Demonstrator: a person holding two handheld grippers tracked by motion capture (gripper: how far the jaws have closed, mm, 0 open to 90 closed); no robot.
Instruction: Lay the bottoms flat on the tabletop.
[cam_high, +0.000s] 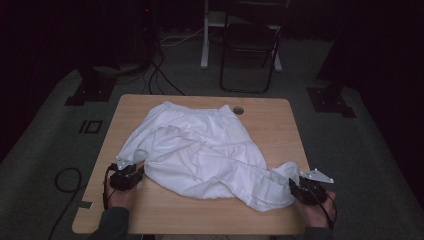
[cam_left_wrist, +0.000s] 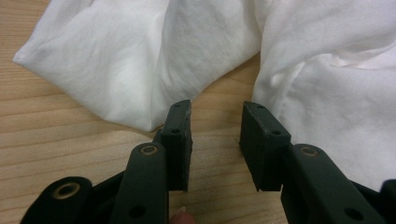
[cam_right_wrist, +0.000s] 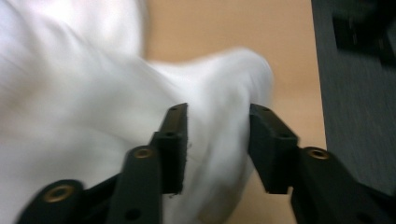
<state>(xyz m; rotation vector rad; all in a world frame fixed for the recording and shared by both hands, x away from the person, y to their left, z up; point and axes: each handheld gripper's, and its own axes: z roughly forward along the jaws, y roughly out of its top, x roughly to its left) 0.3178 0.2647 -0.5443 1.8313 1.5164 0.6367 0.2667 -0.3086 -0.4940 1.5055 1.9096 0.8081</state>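
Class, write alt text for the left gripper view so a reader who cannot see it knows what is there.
Two black fingers of the left gripper stand apart over a light wooden table, with nothing between them. Just beyond their tips lies a crumpled white garment, its folds spreading across the top and right of the picture.

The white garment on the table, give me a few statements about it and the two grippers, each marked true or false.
1. The white garment lies crumpled on the wooden table. True.
2. The left gripper has cloth clamped between its jaws. False: the jaws stand apart over bare wood, cloth to either side.
3. The right gripper has white cloth between its open jaws. True.
4. The garment is neatly folded into a square. False: it is spread out and wrinkled.
5. A folding chair stands beyond the table. True.
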